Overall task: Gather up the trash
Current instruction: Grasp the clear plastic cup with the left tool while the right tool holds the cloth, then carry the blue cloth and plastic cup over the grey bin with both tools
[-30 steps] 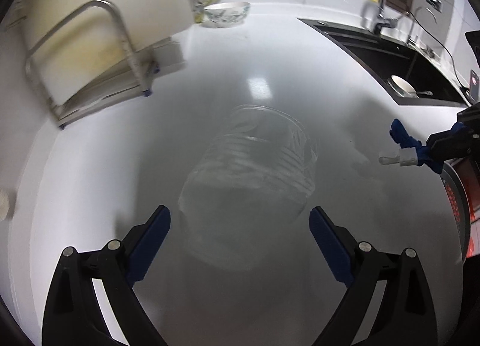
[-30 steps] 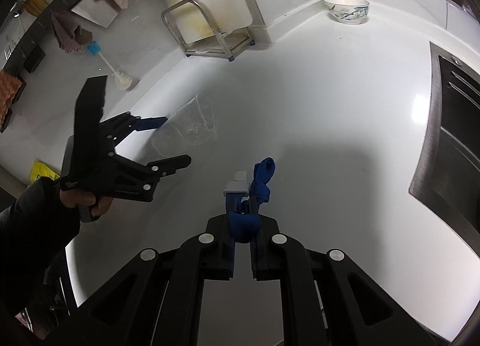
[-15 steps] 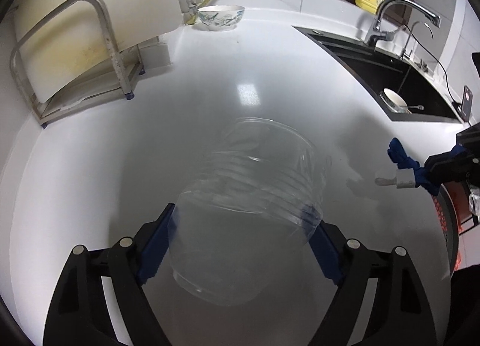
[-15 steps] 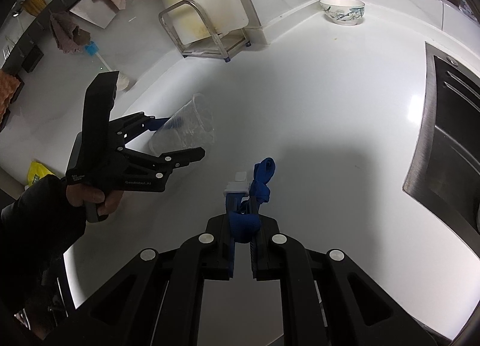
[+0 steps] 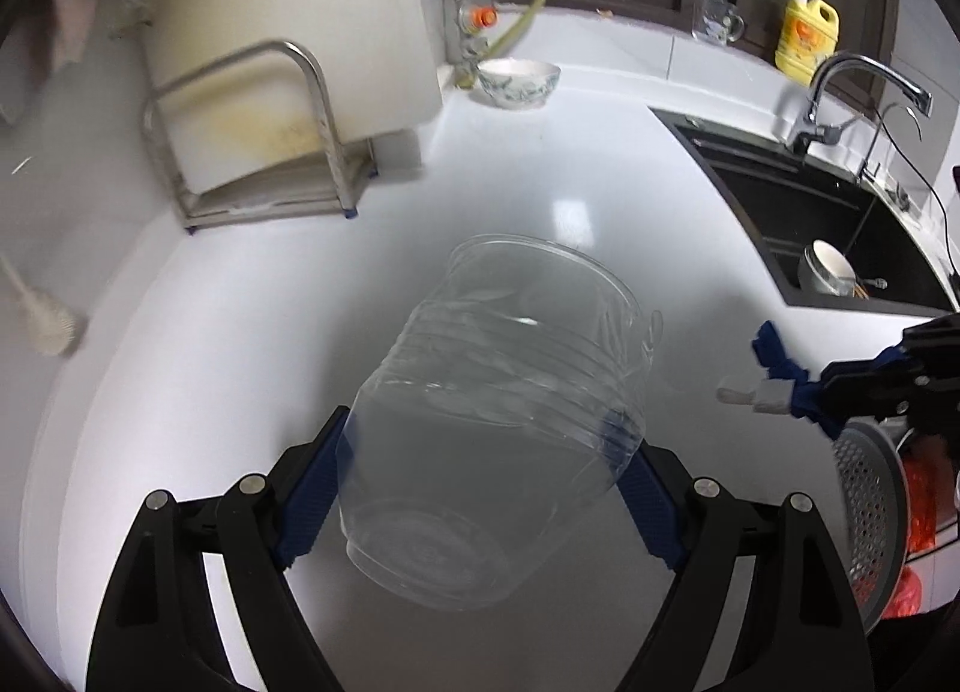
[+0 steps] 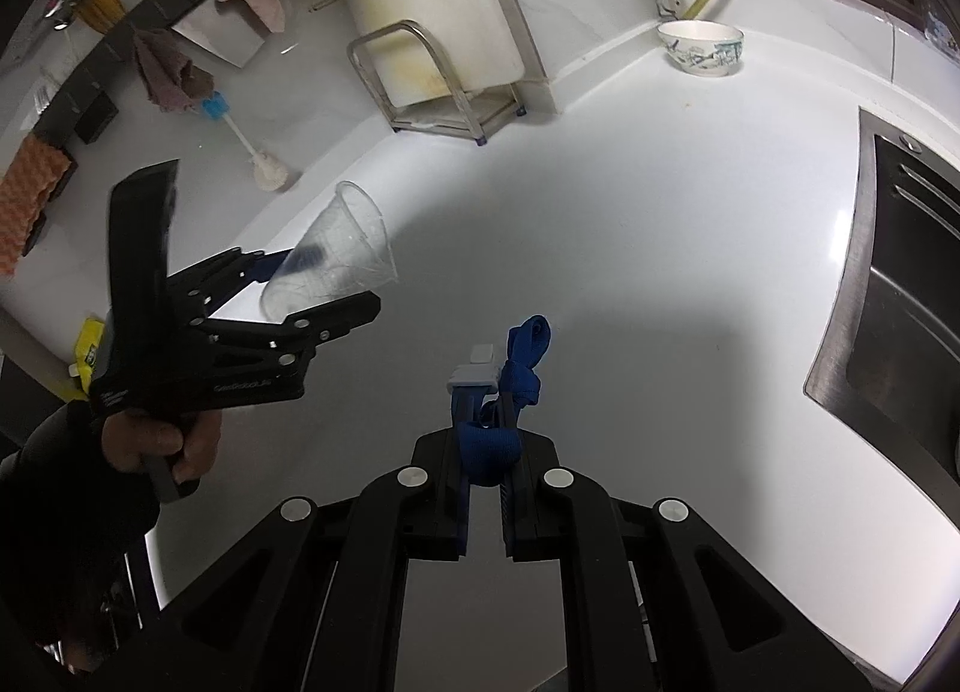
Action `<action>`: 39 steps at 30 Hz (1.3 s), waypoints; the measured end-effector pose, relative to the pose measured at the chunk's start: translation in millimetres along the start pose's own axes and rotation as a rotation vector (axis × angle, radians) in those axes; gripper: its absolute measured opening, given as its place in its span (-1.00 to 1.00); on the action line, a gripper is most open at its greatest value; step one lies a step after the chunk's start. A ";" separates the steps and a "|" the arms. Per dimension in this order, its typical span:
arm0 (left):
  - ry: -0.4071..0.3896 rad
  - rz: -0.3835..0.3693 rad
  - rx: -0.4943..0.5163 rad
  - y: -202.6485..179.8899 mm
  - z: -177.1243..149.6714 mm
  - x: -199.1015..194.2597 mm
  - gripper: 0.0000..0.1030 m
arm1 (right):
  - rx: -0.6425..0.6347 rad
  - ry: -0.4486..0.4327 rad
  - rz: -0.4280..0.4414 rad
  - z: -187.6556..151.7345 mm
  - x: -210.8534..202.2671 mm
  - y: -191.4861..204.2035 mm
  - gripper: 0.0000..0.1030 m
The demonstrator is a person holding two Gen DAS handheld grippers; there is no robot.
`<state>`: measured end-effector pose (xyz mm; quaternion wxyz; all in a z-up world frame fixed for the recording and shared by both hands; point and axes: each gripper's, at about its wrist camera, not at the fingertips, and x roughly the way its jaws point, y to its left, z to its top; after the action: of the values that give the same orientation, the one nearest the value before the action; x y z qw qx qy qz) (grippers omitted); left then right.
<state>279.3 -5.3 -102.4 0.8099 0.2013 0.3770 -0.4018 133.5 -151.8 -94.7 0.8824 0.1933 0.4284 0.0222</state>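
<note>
Left hand-held gripper (image 5: 486, 488) pinches a clear plastic cup (image 5: 504, 422) between its blue pads, tilted, mouth away, lifted above the white desk (image 5: 540, 182) | Right hand-held gripper (image 6: 483, 440) pressed together on a blue strap (image 6: 522, 356) with a white clip | Patterned bowl (image 6: 702, 47) well apart, at the wall.

Blurring at left edge of left wrist view: brush (image 5: 45, 320) & hanging cloth (image 5: 72, 26). Getting cut off by right edge there: metal strainer (image 5: 870, 518) w/ sth red behind, unidentifiable. Hiding part of blue strap (image 6: 489, 452) btwn right gripper (image 6: 485, 440) fingers.
</note>
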 end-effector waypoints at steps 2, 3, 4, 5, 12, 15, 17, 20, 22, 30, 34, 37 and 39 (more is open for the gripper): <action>-0.013 0.017 -0.018 -7.3 -1.2 -12.7 0.57 | -0.011 -0.005 0.011 -1.5 -5.7 1.6 -0.85; -0.016 0.024 -0.022 -10.9 -0.8 -16.1 0.57 | -0.018 -0.006 0.016 -2.8 -8.9 1.6 -0.85; -0.019 0.035 -0.025 -15.3 -0.9 -21.2 0.57 | -0.027 -0.007 0.023 -4.7 -13.1 1.9 -0.85; -0.020 0.046 -0.028 -21.0 -1.8 -27.2 0.57 | -0.034 -0.007 0.027 -5.8 -15.8 2.5 -0.85; -0.036 0.092 -0.065 -56.8 -4.7 -60.5 0.57 | -0.075 -0.010 0.048 -20.5 -42.3 -3.4 -0.85; -0.041 0.114 -0.089 -75.2 -7.8 -74.6 0.57 | -0.084 -0.015 0.055 -26.8 -57.0 -10.8 -0.85; -0.045 0.118 -0.100 -87.2 -10.4 -81.6 0.57 | -0.087 -0.019 0.060 -29.6 -66.8 -16.8 -0.85; -0.039 0.129 -0.135 -108.1 -16.2 -91.0 0.57 | -0.093 -0.023 0.063 -37.3 -82.0 -28.8 -0.85; -0.031 0.141 -0.175 -125.8 -22.0 -96.6 0.57 | -0.095 -0.018 0.065 -42.9 -89.0 -35.9 -0.85; -0.014 0.209 -0.342 -191.7 -49.8 -109.7 0.57 | -0.133 0.066 0.074 -86.6 -111.5 -76.3 -0.85; 0.008 0.222 -0.434 -219.8 -63.0 -108.1 0.57 | -0.148 0.110 0.085 -108.0 -117.2 -96.0 -0.85; 0.030 0.240 -0.486 -242.8 -72.4 -104.2 0.57 | -0.157 0.143 0.091 -121.6 -117.5 -108.6 -0.85; 0.050 0.252 -0.506 -256.7 -78.4 -99.3 0.57 | -0.166 0.161 0.094 -130.1 -117.3 -115.2 -0.85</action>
<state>-0.9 -59.4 -81.3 0.8683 0.0478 0.4574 -0.1857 -54.7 -240.3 -121.2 0.8560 0.1368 0.4852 0.1144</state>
